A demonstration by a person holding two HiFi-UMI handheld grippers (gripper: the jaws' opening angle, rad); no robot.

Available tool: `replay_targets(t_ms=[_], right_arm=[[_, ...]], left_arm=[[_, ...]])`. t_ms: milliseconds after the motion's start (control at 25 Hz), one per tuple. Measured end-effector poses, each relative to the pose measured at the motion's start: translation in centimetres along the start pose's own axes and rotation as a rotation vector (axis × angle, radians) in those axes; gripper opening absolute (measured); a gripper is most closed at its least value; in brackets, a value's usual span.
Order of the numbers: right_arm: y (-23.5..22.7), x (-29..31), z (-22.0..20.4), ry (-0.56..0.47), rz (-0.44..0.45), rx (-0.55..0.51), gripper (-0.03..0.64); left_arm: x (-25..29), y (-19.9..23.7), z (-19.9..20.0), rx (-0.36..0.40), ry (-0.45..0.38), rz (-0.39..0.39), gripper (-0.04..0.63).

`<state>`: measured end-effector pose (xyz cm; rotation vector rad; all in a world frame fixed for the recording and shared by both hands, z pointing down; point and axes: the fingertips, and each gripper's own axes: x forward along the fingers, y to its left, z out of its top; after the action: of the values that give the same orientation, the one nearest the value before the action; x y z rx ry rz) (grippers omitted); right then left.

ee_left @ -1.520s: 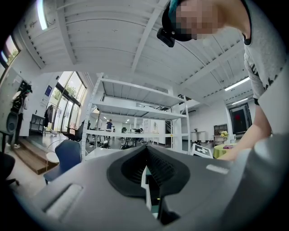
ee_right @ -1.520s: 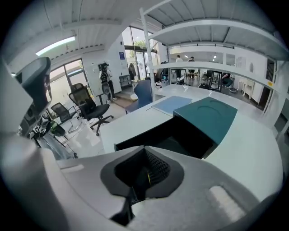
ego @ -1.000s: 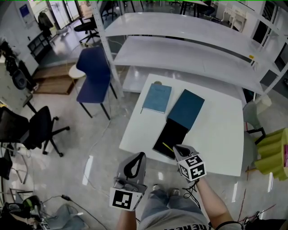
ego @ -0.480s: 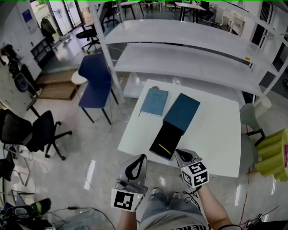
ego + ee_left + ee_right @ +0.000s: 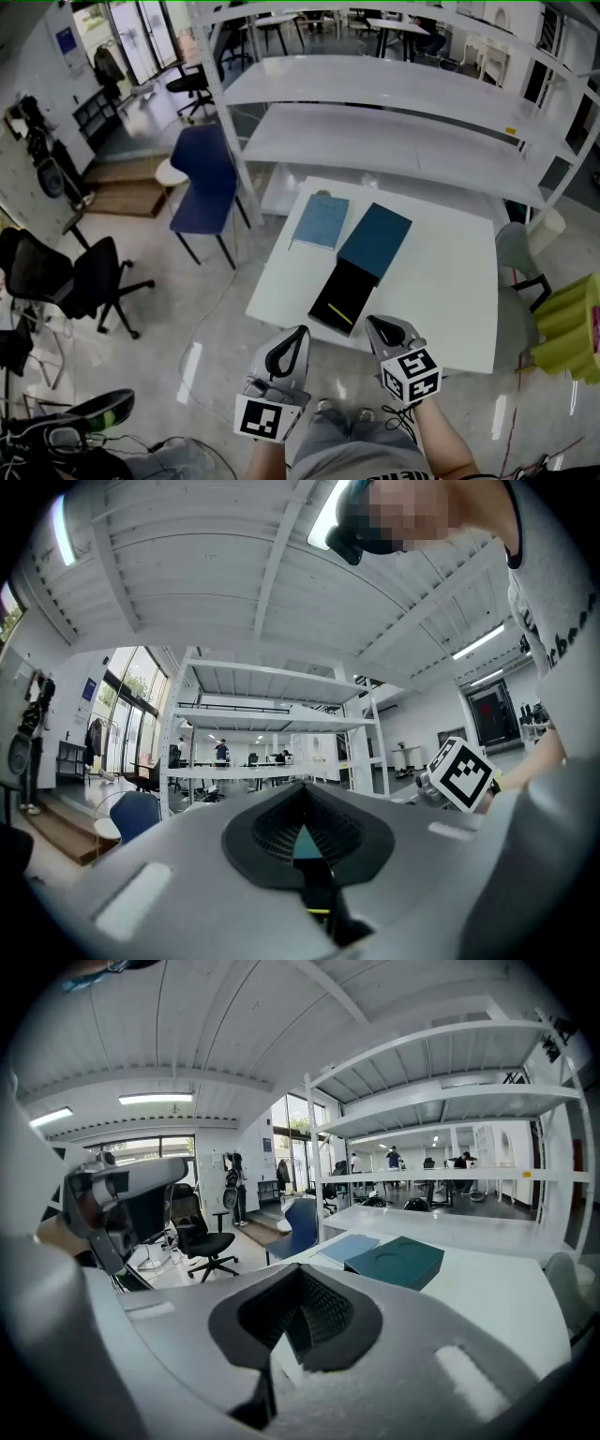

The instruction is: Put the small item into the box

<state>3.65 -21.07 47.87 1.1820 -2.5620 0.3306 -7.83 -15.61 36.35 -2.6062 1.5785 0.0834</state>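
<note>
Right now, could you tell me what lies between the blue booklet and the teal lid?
Only a bare strip of white table; the head view shows it.

Bright, even daylight from windows — fisheye bending edges, glare on floor.

Nothing here reads in full. Your shirt, on the near side of the white table, shows dark capital letters cut off by the frame edge. In the left gripper view the same print is bent and illegible. The blue poster on the wall far left of the table is too small to read. So is the yellow tag on the shelf edge beyond the table. The left marker cube and right marker cube, near side of the table, carry only black-and-white square codes.
</note>
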Motion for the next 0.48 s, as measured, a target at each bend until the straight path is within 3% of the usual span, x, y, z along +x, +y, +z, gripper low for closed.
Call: replay_targets(t_ms=[480], right_arm=[[0.8, -3.6, 2.9, -0.102, 0.007, -0.070, 0.003]], left_arm=[[-0.5, -2.0, 1.3, 0.023, -0.026, 0.003, 0.014]])
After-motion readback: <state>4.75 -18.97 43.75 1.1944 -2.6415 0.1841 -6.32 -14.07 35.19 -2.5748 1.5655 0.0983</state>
